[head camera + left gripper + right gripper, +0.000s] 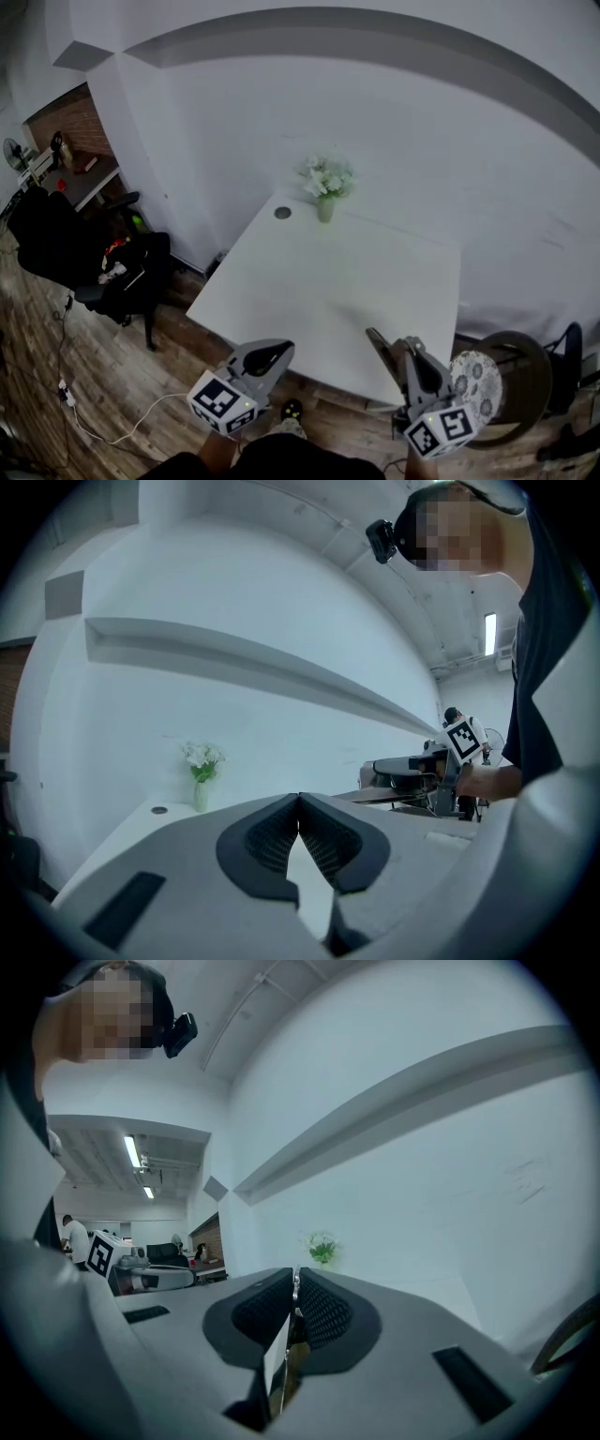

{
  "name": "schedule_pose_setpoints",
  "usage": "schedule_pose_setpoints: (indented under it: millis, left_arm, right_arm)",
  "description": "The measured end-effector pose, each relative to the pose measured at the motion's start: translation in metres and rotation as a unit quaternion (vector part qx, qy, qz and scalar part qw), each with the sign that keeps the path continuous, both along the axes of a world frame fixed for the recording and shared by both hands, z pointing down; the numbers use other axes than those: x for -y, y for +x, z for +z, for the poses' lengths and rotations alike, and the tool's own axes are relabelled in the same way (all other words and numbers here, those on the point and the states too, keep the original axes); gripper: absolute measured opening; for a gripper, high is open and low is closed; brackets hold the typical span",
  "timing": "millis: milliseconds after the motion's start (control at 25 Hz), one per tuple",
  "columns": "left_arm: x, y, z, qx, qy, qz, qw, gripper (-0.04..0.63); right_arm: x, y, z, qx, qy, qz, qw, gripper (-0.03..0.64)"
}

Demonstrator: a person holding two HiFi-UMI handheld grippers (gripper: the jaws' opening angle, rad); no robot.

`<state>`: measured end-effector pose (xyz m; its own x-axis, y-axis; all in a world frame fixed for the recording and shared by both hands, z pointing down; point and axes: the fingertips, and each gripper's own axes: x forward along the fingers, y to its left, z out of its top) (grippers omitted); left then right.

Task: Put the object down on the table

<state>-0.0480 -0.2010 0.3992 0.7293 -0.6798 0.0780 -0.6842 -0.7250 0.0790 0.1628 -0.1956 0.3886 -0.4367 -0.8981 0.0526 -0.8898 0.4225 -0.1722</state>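
Left hand-held gripper (298, 803): jaws closed, tips meeting, nothing between them. A sliver of white counter (328, 281) shows through the gap lower down between the pads.

Right hand-held gripper (295, 1281): jaws clamped on a thin flat object (279, 1365). It is held edge-on and upright, pinched between the ribbed pads and reaching down below them. The object is off the counter, up in the air in the right hand-held gripper. It is too thin and too dark to tell what it is.

Both hand-held grippers point level, side by side but apart, at the near edge of the counter, which stretches ahead of them. A vase of white flowers (325, 186) stands far ahead of both, at the counter's far edge by the wall. A small round grommet (282, 213) sits just left of the vase.

A black office chair (89, 248) is off to the left of the left hand-held gripper, on the wood floor (84, 394). A round patterned disc (476, 382) is just right of the right hand-held gripper, against a dark round seat (521, 375). I cannot tell if the disc rests on the seat.
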Motion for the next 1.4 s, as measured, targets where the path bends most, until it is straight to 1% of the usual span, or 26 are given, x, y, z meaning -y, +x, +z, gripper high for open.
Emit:
schedule_pose_setpoints:
  millis: [320, 560, 880, 1200, 1400]
  left_arm:
    - [0.054, -0.017, 0.004, -0.005, -0.011, 0.033, 0.9994, 0.0]
    - [0.089, -0.039, 0.013, -0.003, -0.01, 0.035, 0.9993, 0.0]
    - [0.129, -0.059, 0.013, -0.001, -0.004, 0.04, 0.9992, 0.0]
    - [0.148, -0.075, 0.017, 0.004, -0.003, 0.042, 0.9991, 0.0]
    - [0.151, -0.069, 0.025, 0.001, -0.014, 0.047, 0.9988, 0.0]
  right_arm:
    - [0.047, -0.021, 0.003, -0.005, -0.016, 0.027, 0.999, 0.023]
    - [0.08, -0.04, 0.009, -0.013, -0.017, 0.032, 0.999, 0.023]
    - [0.119, -0.06, 0.02, -0.014, -0.023, 0.035, 0.999, 0.023]
    - [0.14, -0.074, 0.03, -0.027, -0.031, 0.031, 0.999, 0.023]
    - [0.144, -0.077, 0.037, -0.033, -0.038, 0.026, 0.998, 0.021]
